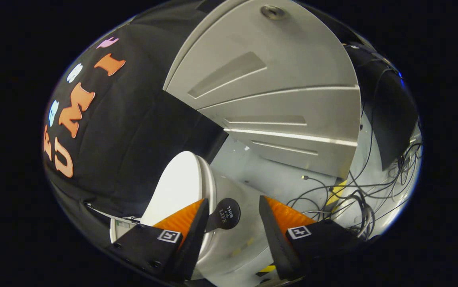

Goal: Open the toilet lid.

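The hand-held gripper (229, 235) is standing with its fingers spread apart, gripping nothing. The white toilet lid (177, 187) is rising upright just beyond the left finger, its round black tab (226, 214) lying between the fingers.

A: What stands at the back?
B: A grey panelled door (277, 99), tilted in the fisheye view, with a round metal lock (273, 12) near its top.
A: And lower down?
B: A pale floor (261, 171) — a tangle of black cables (352, 199) lies across it, and a yellow strip (336, 194) shows among them.
A: Beside the door?
B: Black cloth (133, 131) — the booth's wall.
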Available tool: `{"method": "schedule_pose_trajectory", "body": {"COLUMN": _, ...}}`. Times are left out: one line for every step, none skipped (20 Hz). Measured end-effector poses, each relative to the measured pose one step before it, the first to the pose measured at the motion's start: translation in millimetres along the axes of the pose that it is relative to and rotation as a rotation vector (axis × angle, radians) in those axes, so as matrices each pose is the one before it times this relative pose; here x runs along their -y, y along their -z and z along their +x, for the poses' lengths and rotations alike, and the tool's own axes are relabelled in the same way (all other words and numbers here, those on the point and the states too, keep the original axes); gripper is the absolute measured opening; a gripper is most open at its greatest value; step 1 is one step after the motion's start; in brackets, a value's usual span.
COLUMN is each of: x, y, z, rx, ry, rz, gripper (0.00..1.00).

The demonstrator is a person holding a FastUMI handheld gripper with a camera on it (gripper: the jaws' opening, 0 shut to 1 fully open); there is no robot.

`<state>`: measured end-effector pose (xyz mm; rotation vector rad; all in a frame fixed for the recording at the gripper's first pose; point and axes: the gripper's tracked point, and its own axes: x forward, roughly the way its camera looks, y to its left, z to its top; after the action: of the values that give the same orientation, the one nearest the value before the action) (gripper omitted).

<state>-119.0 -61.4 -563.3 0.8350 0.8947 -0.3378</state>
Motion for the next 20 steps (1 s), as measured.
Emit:
{"method": "schedule_pose_trajectory", "body": {"x": -2.28, "y": 0.85, "z": 3.45, "rx": -0.00741, "ry": -0.01335, "rz": 0.02626, "gripper": 0.68}}
{"method": "schedule_pose_trajectory", "body": {"x": -1.98, "y": 2.27, "z": 1.70, "rx": -0.00818, "ry": -0.01975, "rz": 0.03021, "gripper": 0.61}}
{"method": "schedule_pose_trajectory", "body": {"x": -3.96, "y": 2.17, "z": 3.13, "rx": -0.00720, "ry": -0.01951, "rz": 0.03060, "gripper": 0.54}}
{"method": "schedule_pose_trajectory", "body": {"x": -3.74, "y": -1.44, "z": 4.98, "rx": -0.00060, "ry": -0.01411, "rz": 0.03009, "gripper": 0.47}}
{"method": "schedule_pose_trajectory", "body": {"x": -0.89, "y": -1.04, "z": -0.23, "rx": -0.00061, "ry": -0.00663, "rz": 0.02019, "gripper": 0.40}}
{"method": "schedule_pose_trajectory", "body": {"x": 0.94, "y": 2.48, "z": -0.07, "rx": -0.01021, "ry": 0.00185, "rz": 0.01031, "gripper": 0.40}}
{"method": "schedule_pose_trajectory", "body": {"x": 0.27, "y": 2.38, "z": -0.41, "rx": 0.00550, "ry": -0.01001, "rz": 0.02169, "gripper": 0.37}}
{"method": "schedule_pose_trajectory", "body": {"x": -3.92, "y": -2.89, "z": -3.47, "rx": -0.00873, "ry": -0.02357, "rz": 0.02483, "gripper": 0.34}}
{"method": "schedule_pose_trajectory", "body": {"x": -2.54, "y": -2.63, "z": 1.39, "rx": 0.00948, "ry": -0.00592, "rz": 0.03883, "gripper": 0.25}}
{"method": "schedule_pose_trajectory", "body": {"x": -0.39, "y": 0.86, "z": -3.94, "rx": -0.01297, "ry": -0.02078, "rz": 0.02247, "gripper": 0.24}}
{"method": "schedule_pose_trajectory", "body": {"x": -2.58, "y": -3.88, "z": 0.32, "rx": 0.01481, "ry": 0.00298, "rz": 0.02665, "gripper": 0.15}}
{"method": "schedule_pose_trajectory", "body": {"x": -1.27, "y": 2.67, "z": -1.08, "rx": -0.00640, "ry": 0.00153, "rz": -0.00466, "gripper": 0.15}}
{"method": "schedule_pose_trajectory", "body": {"x": -0.26, "y": -0.54, "z": -3.18, "rx": 0.00791, "ry": 0.00469, "rz": -0.02457, "gripper": 0.15}}
{"method": "schedule_pose_trajectory", "body": {"x": -1.23, "y": 0.38, "z": -2.27, "rx": -0.00489, "ry": 0.00304, "rz": -0.02251, "gripper": 0.15}}
{"method": "schedule_pose_trajectory", "body": {"x": -4.24, "y": -0.68, "z": -2.83, "rx": 0.00205, "ry": -0.00879, "rz": -0.00204, "gripper": 0.15}}
{"method": "schedule_pose_trajectory", "body": {"x": -6.10, "y": -0.33, "z": -2.70, "rx": -0.00079, "ry": -0.01170, "rz": 0.00857, "gripper": 0.15}}
{"method": "schedule_pose_trajectory", "body": {"x": -5.92, "y": -1.65, "z": -3.75, "rx": -0.00051, "ry": -0.01100, "rz": 0.00713, "gripper": 0.14}}
{"method": "schedule_pose_trajectory", "body": {"x": -4.09, "y": -0.56, "z": -2.25, "rx": 0.00150, "ry": -0.00575, "rz": -0.00617, "gripper": 0.14}}
{"method": "schedule_pose_trajectory", "body": {"x": -5.49, "y": -0.19, "z": -2.64, "rx": 0.00390, "ry": -0.00178, "rz": -0.01370, "gripper": 0.13}}
{"method": "schedule_pose_trajectory", "body": {"x": -4.21, "y": -2.42, "z": -1.55, "rx": 0.00684, "ry": -0.00166, "rz": -0.01566, "gripper": 0.13}}
